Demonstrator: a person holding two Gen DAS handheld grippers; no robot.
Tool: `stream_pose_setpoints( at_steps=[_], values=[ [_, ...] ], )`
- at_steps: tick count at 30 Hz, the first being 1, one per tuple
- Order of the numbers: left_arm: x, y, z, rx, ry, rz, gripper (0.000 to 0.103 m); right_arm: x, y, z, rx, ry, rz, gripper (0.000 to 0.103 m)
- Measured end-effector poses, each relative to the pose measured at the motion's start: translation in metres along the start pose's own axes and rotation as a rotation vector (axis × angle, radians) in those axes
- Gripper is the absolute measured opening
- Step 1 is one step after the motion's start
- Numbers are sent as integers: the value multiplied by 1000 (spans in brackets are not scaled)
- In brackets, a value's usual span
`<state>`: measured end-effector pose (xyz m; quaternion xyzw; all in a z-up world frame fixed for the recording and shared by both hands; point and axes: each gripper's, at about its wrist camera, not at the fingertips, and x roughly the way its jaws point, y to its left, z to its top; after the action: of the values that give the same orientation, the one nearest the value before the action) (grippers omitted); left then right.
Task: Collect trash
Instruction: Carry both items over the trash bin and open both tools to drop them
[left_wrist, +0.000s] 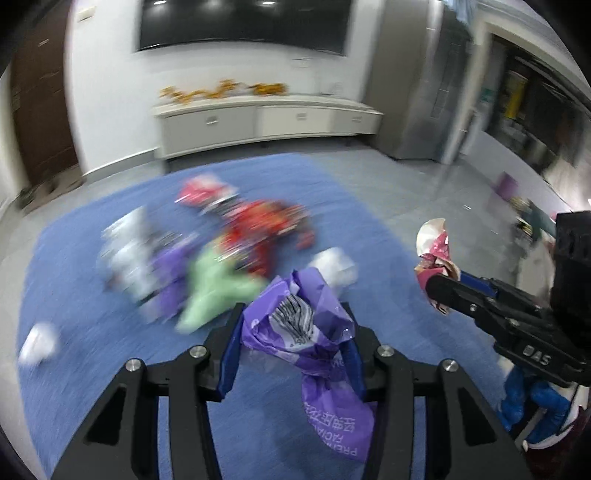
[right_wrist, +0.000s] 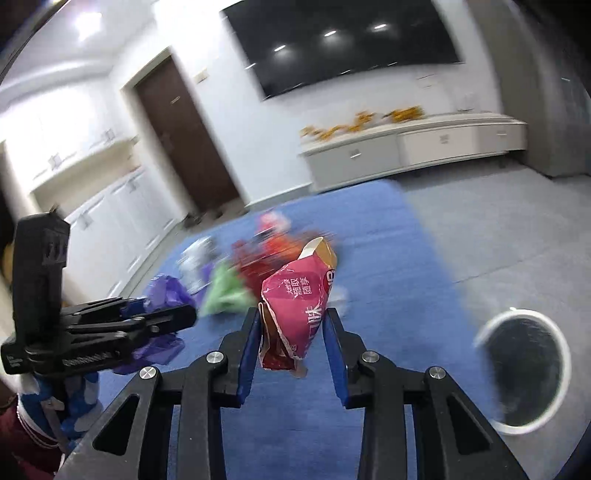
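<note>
Purple wrapper (left_wrist: 303, 332) in left gripper (left_wrist: 293, 314), blue carpet (left_wrist: 92, 325), grey floor (right_wrist: 498, 221)

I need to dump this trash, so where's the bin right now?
The bin shows only in the right wrist view, low on the right, on the grey floor just off the blue rug's right edge.

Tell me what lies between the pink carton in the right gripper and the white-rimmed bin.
Nothing but bare blue carpet and grey floor between the pink carton and the bin; right wrist view.
</note>
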<state>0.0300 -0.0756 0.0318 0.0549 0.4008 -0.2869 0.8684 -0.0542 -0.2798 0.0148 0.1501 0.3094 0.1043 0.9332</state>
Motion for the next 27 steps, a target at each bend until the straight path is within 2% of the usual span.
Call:
stream_pose_setpoints(
  at_steps=[3, 7, 11, 15, 18, 20, 22, 27],
  values=[
    [24, -49, 31, 88, 6, -82, 45, -24, -51, 3, 61, -39, -122, 32],
    [69, -117, 66, 181, 38, -171, 45, -38, -122, 0, 122, -25, -296, 32],
    [130, -181, 90, 223, 110, -264, 47, -38, -181, -10, 187, 19, -398, 32],
    [180, -224, 99, 233, 169, -298, 48, -28, -231, -24, 254, 63, -452, 35],
    [210, -242, 98, 228, 197, -294, 55, -20, -257, -30, 292, 90, -474, 40],
    [228, -250, 102, 204, 216, -312, 60, -14, -274, -33, 326, 104, -488, 52],
    [237, -255, 106, 176, 230, -335, 65, -12, -291, -32, 349, 108, -504, 55],
    [241, -255, 106, 156, 219, -327, 65, -24, -292, -30, 362, 95, -535, 57]
  ],
)
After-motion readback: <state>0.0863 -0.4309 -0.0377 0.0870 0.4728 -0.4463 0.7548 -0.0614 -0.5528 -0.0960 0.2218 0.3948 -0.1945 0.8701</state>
